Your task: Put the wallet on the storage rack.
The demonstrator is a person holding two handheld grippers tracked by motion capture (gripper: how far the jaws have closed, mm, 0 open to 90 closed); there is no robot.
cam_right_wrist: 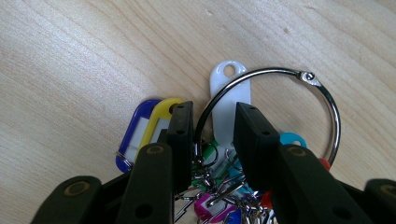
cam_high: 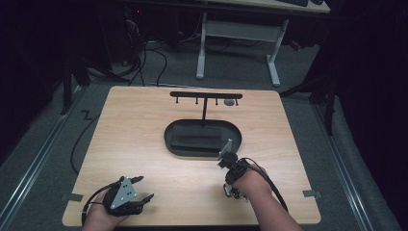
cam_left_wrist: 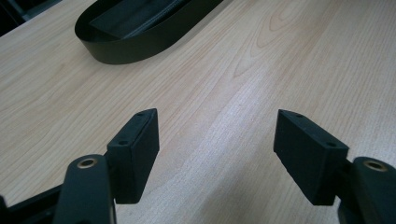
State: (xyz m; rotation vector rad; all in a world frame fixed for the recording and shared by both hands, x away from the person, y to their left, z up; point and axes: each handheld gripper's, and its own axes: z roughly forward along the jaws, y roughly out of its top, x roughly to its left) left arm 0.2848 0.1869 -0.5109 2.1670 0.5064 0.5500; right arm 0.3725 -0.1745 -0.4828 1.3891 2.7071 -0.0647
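Right gripper view: right claw pinched the key ring, tags dangling, ready for the hook rack; left claw rested spread on the table.

Your high view looks forward and down on the whole light wooden bench. Your left tool view skims it closely, sharing the black oval tray. Your right tool view looks steeply down.

Dim, grainy high view w/ black surrounds; brighter, sharper gripper views, soft glare on wood.
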